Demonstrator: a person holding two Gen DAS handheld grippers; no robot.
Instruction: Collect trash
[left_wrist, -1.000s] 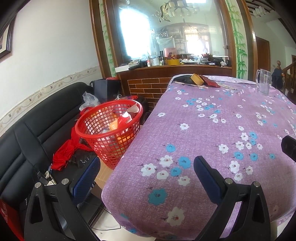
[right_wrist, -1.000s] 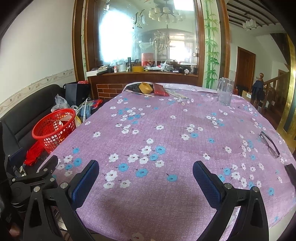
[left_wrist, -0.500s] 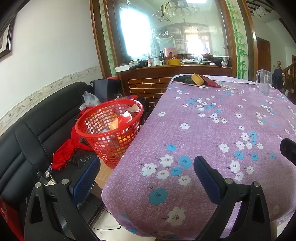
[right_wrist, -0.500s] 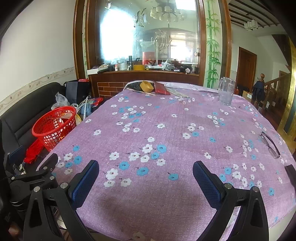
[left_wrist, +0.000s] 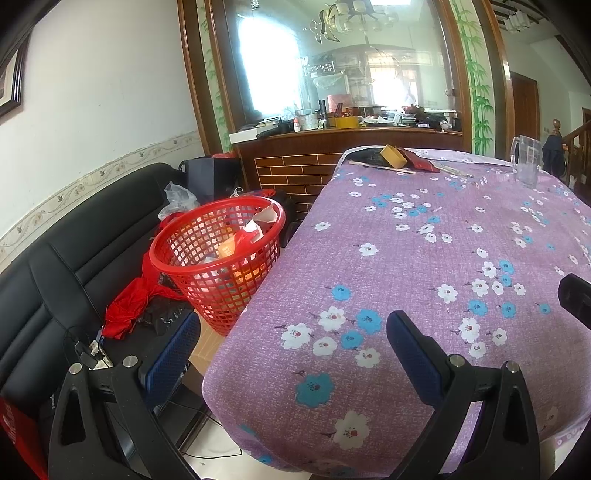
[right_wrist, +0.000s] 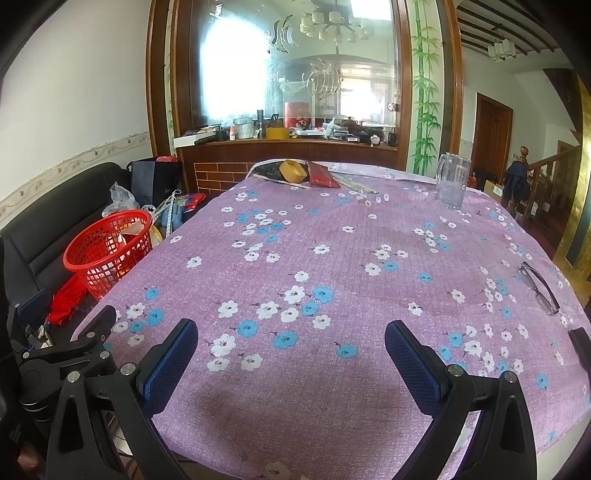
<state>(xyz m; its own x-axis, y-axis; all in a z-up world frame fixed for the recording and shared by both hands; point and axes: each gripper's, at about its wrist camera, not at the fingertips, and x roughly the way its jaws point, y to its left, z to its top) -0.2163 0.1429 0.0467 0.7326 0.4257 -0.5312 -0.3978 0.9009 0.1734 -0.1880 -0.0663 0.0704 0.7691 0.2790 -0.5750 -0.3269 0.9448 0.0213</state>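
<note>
Sofa: black sofa (left_wrist: 55, 266) at 9 o'clock in the left wrist view, with a red cloth (left_wrist: 127, 308) lying on its seat.
Basket: red mesh basket (left_wrist: 218, 254) at about 10 o'clock, just beside the table's left edge, with paper and wrapper trash (left_wrist: 255, 230) inside it; the right wrist view has it (right_wrist: 109, 247) at 9 o'clock.
Left gripper: left gripper (left_wrist: 291, 343) spread wide, blue pads apart, nothing between them; it hangs over the table's near left corner.
Table: table (right_wrist: 332, 236) under a purple flowered cloth fills the middle of both views.
Far end: yellow tape roll (right_wrist: 293, 171) and a red packet (right_wrist: 322, 175) lie together at 12 o'clock.
Right gripper: right gripper (right_wrist: 291, 345) gaping wide and empty above the near edge.
Jug: clear jug (right_wrist: 451, 181) upright at 1 o'clock.
Glasses: eyeglasses (right_wrist: 538, 288) lying at 3 o'clock near the right edge.
</note>
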